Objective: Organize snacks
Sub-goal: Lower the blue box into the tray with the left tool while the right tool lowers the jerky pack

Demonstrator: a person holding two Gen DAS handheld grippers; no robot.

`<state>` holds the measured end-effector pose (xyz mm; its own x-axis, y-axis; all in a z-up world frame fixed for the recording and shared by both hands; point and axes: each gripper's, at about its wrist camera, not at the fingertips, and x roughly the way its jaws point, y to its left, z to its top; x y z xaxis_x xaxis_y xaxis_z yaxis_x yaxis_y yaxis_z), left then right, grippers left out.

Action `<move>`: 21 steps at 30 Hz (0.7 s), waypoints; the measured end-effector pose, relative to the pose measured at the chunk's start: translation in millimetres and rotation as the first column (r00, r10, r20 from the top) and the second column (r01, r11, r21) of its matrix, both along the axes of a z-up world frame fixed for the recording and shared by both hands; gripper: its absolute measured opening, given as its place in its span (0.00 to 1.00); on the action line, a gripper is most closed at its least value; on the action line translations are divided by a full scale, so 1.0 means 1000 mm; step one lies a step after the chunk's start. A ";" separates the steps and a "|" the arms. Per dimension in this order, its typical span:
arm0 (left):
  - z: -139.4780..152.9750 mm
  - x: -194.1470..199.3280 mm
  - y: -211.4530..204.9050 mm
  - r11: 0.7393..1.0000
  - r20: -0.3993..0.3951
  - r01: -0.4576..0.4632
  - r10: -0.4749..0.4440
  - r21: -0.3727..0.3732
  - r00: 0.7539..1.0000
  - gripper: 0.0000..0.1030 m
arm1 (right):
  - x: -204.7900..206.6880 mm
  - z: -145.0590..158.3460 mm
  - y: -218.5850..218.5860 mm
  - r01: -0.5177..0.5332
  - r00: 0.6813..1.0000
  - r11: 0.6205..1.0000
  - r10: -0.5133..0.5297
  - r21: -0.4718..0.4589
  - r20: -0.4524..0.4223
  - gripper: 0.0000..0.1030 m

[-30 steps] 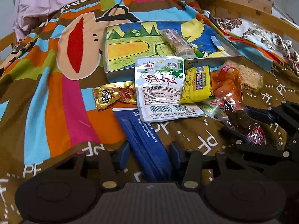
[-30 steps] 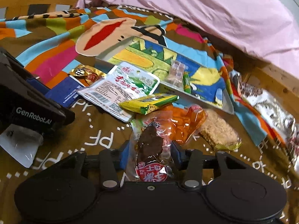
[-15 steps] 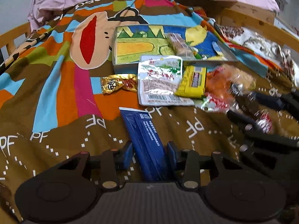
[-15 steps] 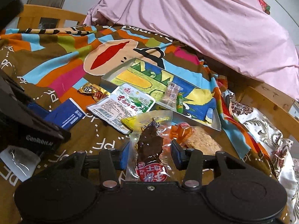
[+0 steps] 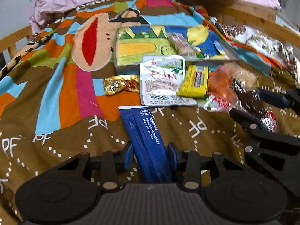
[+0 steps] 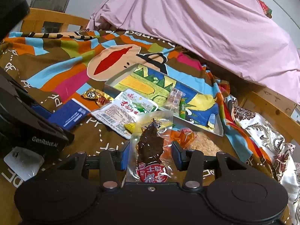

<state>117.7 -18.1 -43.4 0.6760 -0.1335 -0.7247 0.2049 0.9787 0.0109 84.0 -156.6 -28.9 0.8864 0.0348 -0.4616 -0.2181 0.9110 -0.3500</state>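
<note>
My left gripper (image 5: 150,154) is shut on a long blue packet (image 5: 145,136) and holds it over the blanket. My right gripper (image 6: 151,152) is shut on a clear packet of dark dried meat with a red label (image 6: 151,146), lifted above the other snacks; it also shows in the left wrist view (image 5: 251,103). A shallow tray with a colourful picture (image 5: 142,48) (image 6: 110,81) lies behind the pile and holds a clear wrapped bar (image 5: 182,44) and a small green stick (image 6: 181,106).
On the blanket lie a white-green packet (image 5: 162,80), a yellow packet (image 5: 196,81), a gold-wrapped snack (image 5: 120,84), orange-wrapped sweets (image 5: 219,80) and a crumbly cake (image 6: 204,143). A pink sheet (image 6: 206,28) lies behind. A wooden bed rail (image 6: 271,105) runs at the right.
Both grippers have lifted and drawn back from the pile with their packets. The dried meat packet has risen clear of the orange sweets; the blue packet has moved back from the white packet.
</note>
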 end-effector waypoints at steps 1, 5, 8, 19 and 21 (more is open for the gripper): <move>0.003 -0.002 0.001 1.000 0.011 -0.006 0.006 -0.009 1.000 0.41 | -0.001 0.001 0.000 -0.002 1.000 1.000 0.002 0.002 0.006 0.46; 0.019 -0.007 0.001 0.999 0.077 -0.014 0.017 -0.041 0.997 0.41 | -0.005 0.007 -0.001 -0.011 0.999 1.000 0.011 0.010 0.047 0.46; 0.033 -0.009 -0.001 0.999 0.132 -0.008 0.015 -0.054 0.991 0.41 | -0.005 0.016 -0.005 -0.013 0.997 1.000 0.011 0.028 0.075 0.46; 0.066 0.014 -0.025 0.996 0.217 0.013 0.006 -0.085 0.976 0.41 | 0.019 0.047 -0.033 -0.009 0.992 0.996 -0.003 0.090 0.124 0.46; 0.071 0.025 -0.031 0.995 0.227 0.017 0.005 -0.094 0.974 0.41 | 0.028 0.051 -0.038 -0.014 0.990 0.997 0.004 0.074 0.144 0.46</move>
